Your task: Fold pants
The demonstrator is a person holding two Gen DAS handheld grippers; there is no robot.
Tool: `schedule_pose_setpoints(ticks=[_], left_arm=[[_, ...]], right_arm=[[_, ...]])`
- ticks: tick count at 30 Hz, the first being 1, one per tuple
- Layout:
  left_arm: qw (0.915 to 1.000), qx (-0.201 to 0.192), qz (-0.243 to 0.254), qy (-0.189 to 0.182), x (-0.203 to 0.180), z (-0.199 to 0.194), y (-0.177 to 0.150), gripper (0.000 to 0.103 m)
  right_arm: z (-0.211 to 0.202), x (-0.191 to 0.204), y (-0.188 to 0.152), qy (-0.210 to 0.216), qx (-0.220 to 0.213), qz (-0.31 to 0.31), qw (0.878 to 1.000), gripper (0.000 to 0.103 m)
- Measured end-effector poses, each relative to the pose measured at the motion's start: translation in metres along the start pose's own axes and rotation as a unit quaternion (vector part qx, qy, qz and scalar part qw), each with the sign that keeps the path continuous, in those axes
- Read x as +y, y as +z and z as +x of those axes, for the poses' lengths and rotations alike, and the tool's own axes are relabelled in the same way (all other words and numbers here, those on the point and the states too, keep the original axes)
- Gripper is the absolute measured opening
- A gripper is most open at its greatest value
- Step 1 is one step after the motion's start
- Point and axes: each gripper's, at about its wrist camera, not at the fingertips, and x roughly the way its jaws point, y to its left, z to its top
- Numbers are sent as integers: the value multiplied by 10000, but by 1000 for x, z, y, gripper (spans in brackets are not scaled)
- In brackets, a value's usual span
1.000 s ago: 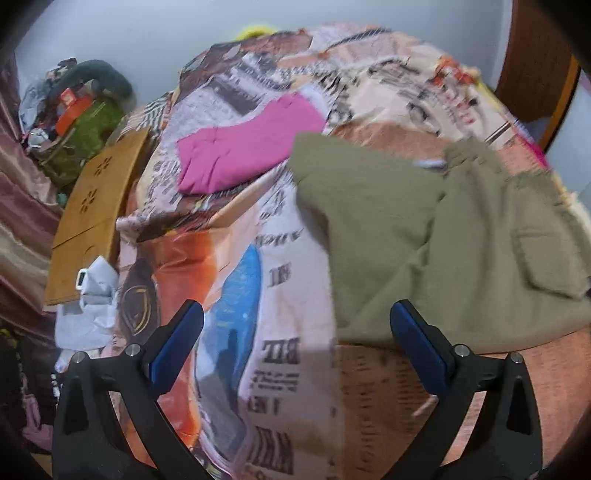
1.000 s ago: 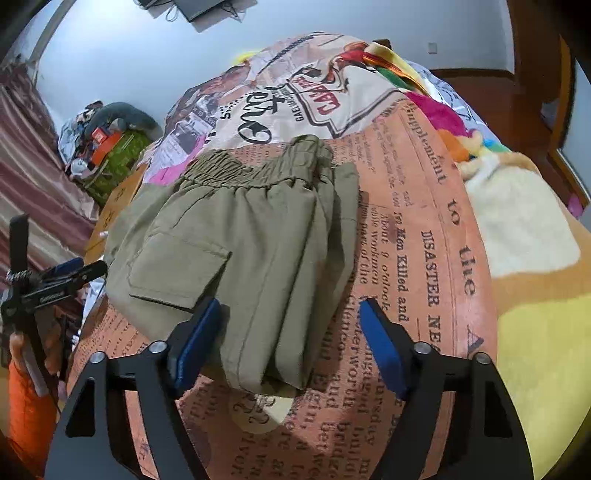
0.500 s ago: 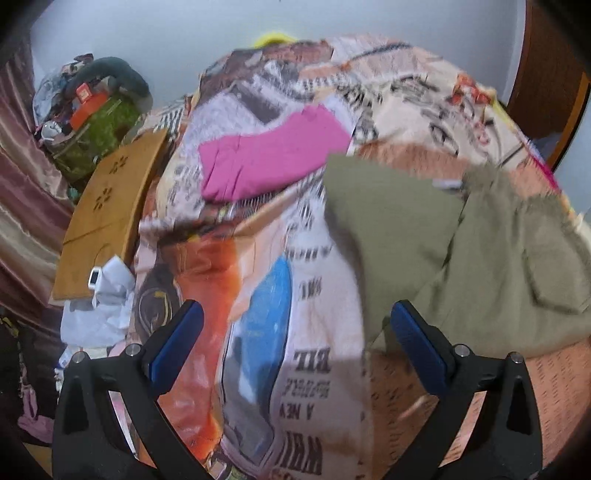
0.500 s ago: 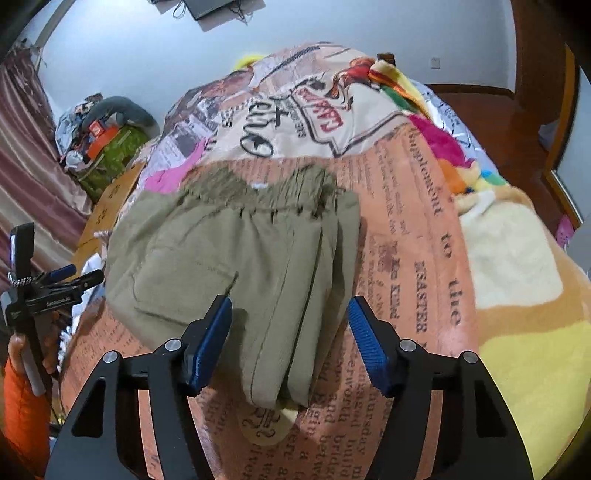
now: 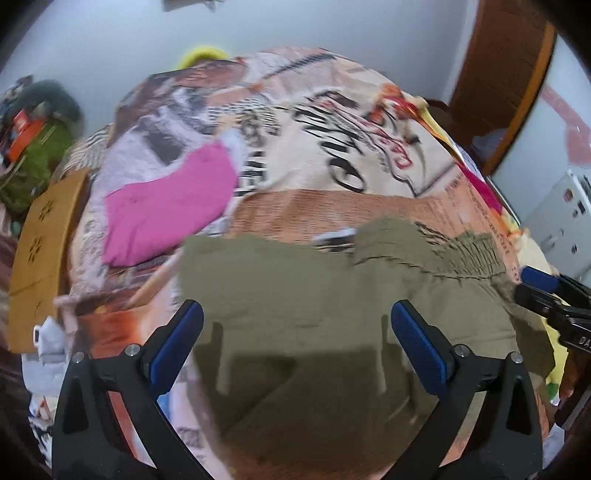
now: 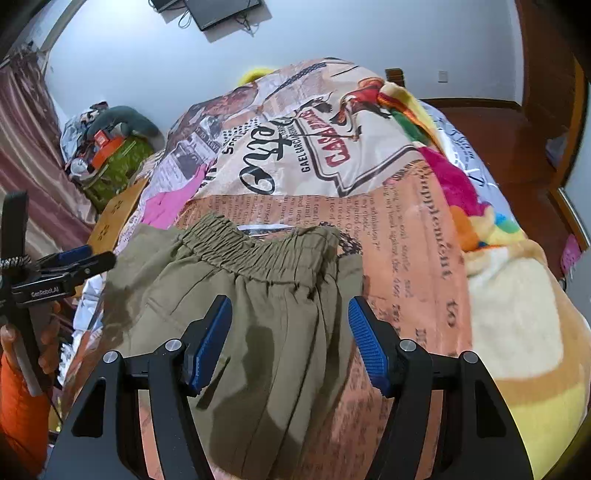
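A: How many pants on the bed [image 6: 424,236]?
B: One olive pair of pants [image 6: 258,295], lying beside one pink garment [image 5: 166,206].
A: And claws?
B: Two: the left claw [image 5: 295,332] and the right claw [image 6: 290,332], both above the pants.
A: Anything left of the bed?
B: One wooden board [image 5: 40,251], one screen [image 6: 221,11] on the wall.

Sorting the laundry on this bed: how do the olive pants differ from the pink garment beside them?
The olive pants are drab green with a gathered elastic waistband; the pink garment is bright magenta, with no waistband showing. The olive pants lie nearest both grippers and look bigger; the pink garment lies farther back, toward the bed's left edge. Both rest folded flat on the newspaper-print blanket.
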Motion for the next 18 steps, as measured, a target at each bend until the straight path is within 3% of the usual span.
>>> schedule_pose_setpoints(ticks=[1, 4, 8, 10, 11, 13, 16, 18], left_arm=[[9999, -6, 112, 27, -9, 5, 2, 103], [9988, -120, 443, 167, -30, 14, 6, 101], [9977, -56, 650, 196, -40, 26, 8, 83], [9977, 39, 643, 231, -38, 34, 7, 74], [9977, 111, 630, 230, -37, 38, 7, 71], [9982, 147, 556, 140, -33, 42, 5, 69], [9983, 96, 546, 197, -31, 43, 3, 70], [9979, 93, 578, 281, -32, 45, 2, 70]], right_arm=[[6, 0, 2, 38, 73, -39, 10000, 53], [21, -2, 6, 140, 277, -135, 9994, 44], [36, -4, 8, 134, 436, -288, 9985, 35], [37, -4, 8, 38, 394, -388, 9985, 24], [36, -4, 8, 33, 370, -442, 9983, 23], [28, -1, 9, -7, 164, -552, 9983, 16], [17, 11, 13, -177, -186, -945, 9952, 14], [20, 11, 16, -207, -183, -1003, 9946, 14]])
